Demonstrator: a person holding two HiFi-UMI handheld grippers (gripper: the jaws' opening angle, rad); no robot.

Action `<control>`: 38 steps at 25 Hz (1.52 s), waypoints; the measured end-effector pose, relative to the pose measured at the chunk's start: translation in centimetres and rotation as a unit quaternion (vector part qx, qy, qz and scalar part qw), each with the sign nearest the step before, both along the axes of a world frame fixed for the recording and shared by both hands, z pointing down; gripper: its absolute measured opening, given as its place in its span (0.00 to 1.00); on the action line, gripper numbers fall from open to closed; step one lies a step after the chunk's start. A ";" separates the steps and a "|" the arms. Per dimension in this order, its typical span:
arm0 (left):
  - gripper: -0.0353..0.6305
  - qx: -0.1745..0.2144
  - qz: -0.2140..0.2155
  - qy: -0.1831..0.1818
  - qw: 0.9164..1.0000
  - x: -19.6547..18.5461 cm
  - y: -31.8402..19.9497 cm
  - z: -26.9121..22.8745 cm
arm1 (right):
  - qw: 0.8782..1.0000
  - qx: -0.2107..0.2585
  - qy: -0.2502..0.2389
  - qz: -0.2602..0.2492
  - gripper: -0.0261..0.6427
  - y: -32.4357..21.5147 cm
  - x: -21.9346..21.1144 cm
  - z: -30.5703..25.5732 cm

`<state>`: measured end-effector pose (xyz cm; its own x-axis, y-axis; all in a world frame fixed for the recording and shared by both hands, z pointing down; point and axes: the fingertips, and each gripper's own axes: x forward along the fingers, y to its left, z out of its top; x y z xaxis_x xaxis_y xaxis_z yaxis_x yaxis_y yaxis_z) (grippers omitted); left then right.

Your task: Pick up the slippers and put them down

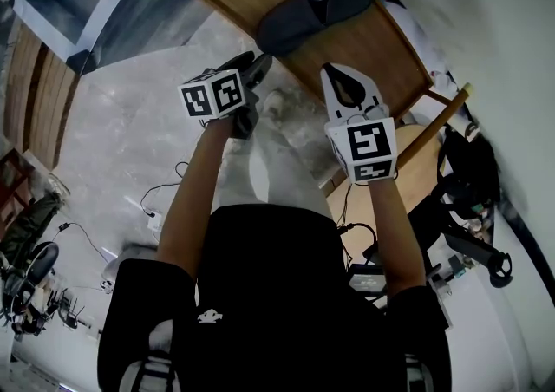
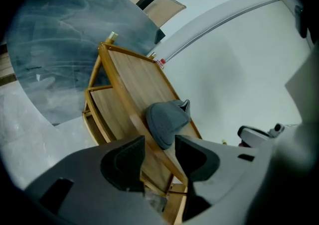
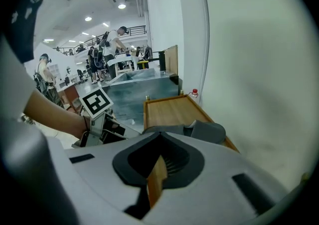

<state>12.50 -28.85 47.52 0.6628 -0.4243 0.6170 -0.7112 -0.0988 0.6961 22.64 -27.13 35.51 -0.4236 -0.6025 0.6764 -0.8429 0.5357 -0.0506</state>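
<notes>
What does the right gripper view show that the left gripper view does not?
Only the right gripper view: people at work far off, ceiling lights, a marker cube and an arm. Only the left gripper view: lower tiers under the top of the shelf, and open fingers. Both: a grey slipper lying on that shelf, a white wall and a grey-blue panel.
</notes>
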 end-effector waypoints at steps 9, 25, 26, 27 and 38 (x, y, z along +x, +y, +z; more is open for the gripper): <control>0.30 -0.032 -0.019 0.018 0.999 1.0 -0.7 2.6 | 1.000 -0.016 -0.001 -0.003 0.02 0.4 -0.1 1.4; 0.19 -0.026 -0.034 -0.012 0.999 1.6 -0.8 2.6 | 1.000 -0.025 -0.002 0.012 0.02 0.7 1.2 1.9; 0.18 -0.026 -0.036 -0.009 0.999 1.5 -0.8 2.6 | 1.000 -0.025 -0.002 0.013 0.02 0.8 1.3 1.9; 0.17 -0.026 -0.038 -0.008 0.999 1.5 -0.8 2.5 | 1.000 -0.026 -0.002 0.013 0.02 0.8 1.4 1.9; 0.10 0.024 -0.052 -0.029 0.998 0.4 -2.3 -0.1 | 1.000 -0.022 -0.001 0.007 0.02 0.6 1.2 1.7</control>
